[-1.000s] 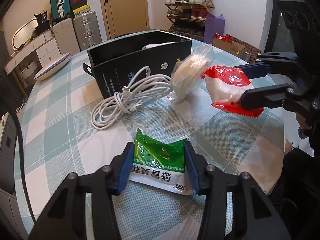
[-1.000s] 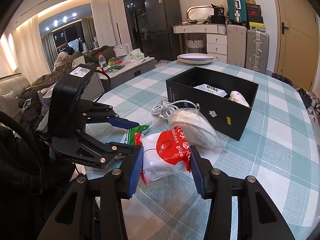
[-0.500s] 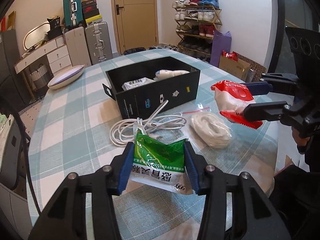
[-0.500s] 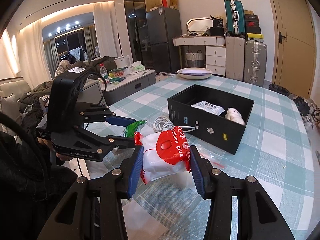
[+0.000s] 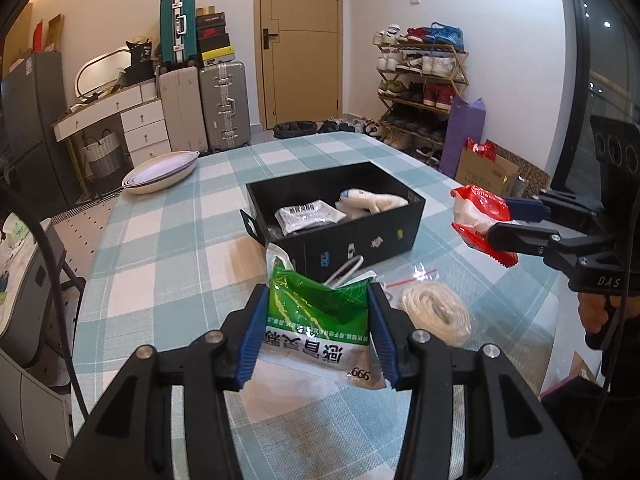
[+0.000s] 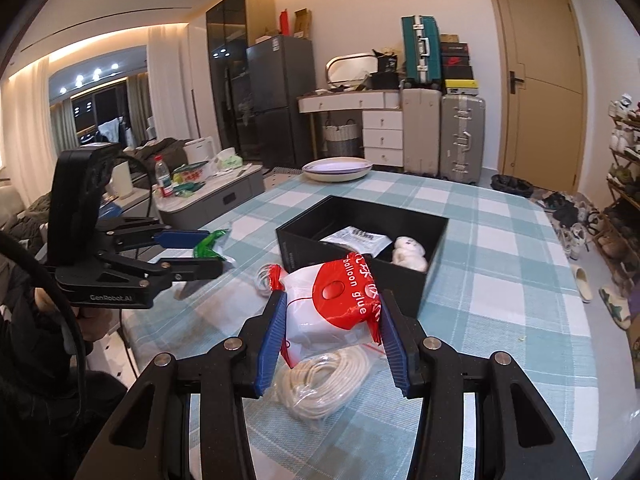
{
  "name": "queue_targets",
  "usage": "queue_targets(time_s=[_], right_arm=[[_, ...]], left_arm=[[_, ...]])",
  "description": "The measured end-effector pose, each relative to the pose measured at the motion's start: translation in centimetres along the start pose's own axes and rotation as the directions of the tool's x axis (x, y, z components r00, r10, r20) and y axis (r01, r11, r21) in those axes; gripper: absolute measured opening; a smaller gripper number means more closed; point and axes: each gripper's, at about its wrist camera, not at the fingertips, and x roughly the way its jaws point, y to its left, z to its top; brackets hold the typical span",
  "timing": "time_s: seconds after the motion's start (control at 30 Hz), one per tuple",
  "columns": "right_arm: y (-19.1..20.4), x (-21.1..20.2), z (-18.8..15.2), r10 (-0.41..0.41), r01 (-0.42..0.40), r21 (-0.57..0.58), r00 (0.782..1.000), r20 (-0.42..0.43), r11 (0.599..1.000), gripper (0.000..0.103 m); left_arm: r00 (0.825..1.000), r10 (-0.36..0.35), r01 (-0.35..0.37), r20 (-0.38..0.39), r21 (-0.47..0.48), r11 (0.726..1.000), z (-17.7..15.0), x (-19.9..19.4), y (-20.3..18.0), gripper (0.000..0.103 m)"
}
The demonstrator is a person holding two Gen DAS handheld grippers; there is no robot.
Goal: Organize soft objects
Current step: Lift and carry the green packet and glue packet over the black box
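My left gripper (image 5: 318, 332) is shut on a green and white packet (image 5: 320, 320), held above the table. My right gripper (image 6: 332, 332) is shut on a red and white balloon glue bag (image 6: 336, 304), also held in the air; it shows in the left wrist view (image 5: 480, 220) to the right of the black box (image 5: 360, 244). The open black box (image 6: 404, 284) holds a silver-grey packet (image 5: 306, 216) and a white plush toy (image 5: 372, 202). A bagged coil of white rope (image 5: 436, 312) lies on the table in front of the box.
The checked tablecloth (image 5: 168, 248) covers the table. A white cable (image 5: 346, 270) lies by the box, mostly hidden behind the green packet. Stacked plates (image 5: 160, 172) sit at the far left edge. Suitcases, drawers and a shoe rack stand beyond the table.
Both grippers have risen and pulled back from the box with their packets. The box interior has come into view. The rope bag now lies flat on the table.
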Motion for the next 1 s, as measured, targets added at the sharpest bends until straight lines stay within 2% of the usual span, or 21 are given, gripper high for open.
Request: queue_targets(time_s=[0.47,1.0], right_arm=[[-1.9,0.3,2.5,-0.081,0.080,0.056,0.996,0.024,0.995,0.046],[-3.7,2.6,5.1,-0.104,0.103,0.081,0.994,0.014,0.991,0.046]], left_arm=[[0.999,0.020,-0.019,0.038,-0.027,0.999,3.7,0.9,0.5,0.048],[0.999,0.032,-0.031,0.029,-0.036,0.999,6.8,3.8,1.4,0.048]])
